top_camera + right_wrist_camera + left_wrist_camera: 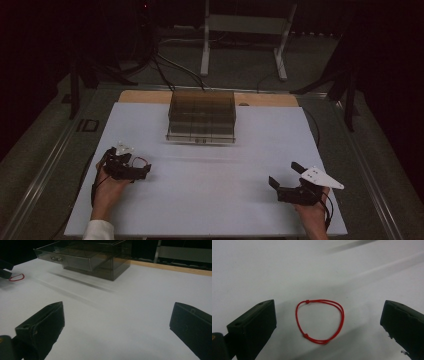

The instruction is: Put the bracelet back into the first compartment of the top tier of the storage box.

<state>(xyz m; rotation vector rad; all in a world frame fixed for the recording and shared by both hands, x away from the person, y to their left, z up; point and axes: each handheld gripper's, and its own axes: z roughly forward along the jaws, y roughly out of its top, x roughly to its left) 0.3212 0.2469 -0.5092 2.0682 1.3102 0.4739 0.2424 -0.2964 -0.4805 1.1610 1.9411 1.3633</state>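
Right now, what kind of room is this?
Probably a lab or recording room. A white table holds just a clear drawer box and a red string loop, with cables and a metal stand on the dark floor behind.

No text, label, brand, number or sign can be read anywhere on the table, the drawer box or the grippers.
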